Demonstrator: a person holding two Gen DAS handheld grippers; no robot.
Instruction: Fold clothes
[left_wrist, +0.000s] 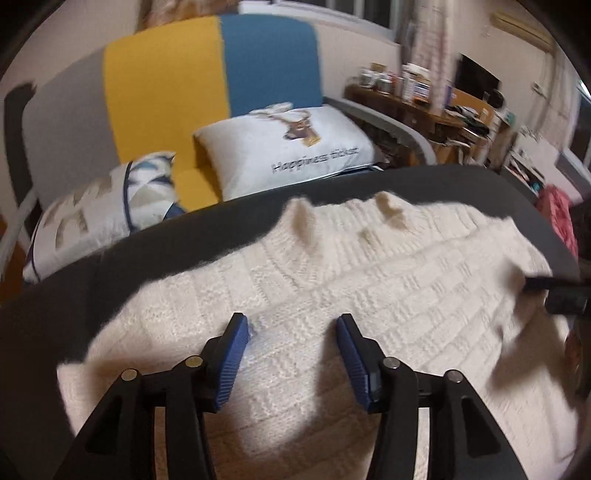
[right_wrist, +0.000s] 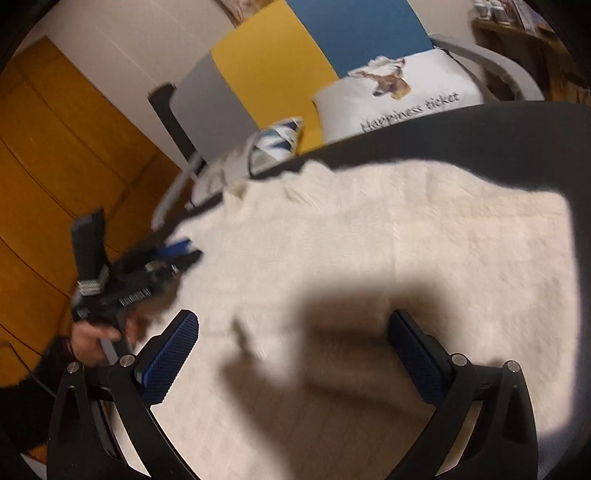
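- We begin at the left: the left gripper (left_wrist: 291, 325), black-framed with ribbed blue pads, hangs over the near left part of a cream, basket-weave knitted sweater (left_wrist: 369, 280). Its fingers stand apart with only flat knit showing between them; nothing is pinched. In the right wrist view this same tool appears at the sweater's left edge, held by a hand (right_wrist: 94, 341).
- We judge the wide stance deliberate: jaws spread so that they can drop over a fold of thick wool and not skid on it.
- The sweater, the task's own item, lies spread on a dark grey table top (left_wrist: 184, 236), its ribbed far edge toward the sofa. It appears roughly flat, which suits a fold; a few raised tufts show along that far edge.
- Centre-right: the right gripper (right_wrist: 293, 336), of the same build, is tilted down over the middle of the garment, fingers open and empty, casting a heavy shadow on the knit. Motion blur prevents finer reading of the fabric here.
- We judge the two tools to be spaced across the width so that each may take one side and lift evenly.
- Beyond the table: a yellow, blue and grey panelled sofa back (left_wrist: 207, 85) carrying a white printed deer cushion (left_wrist: 288, 151) and a geometric-patterned cushion (left_wrist: 107, 214); at the far right, a cluttered wooden desk (left_wrist: 443, 107). None bears on the fold.
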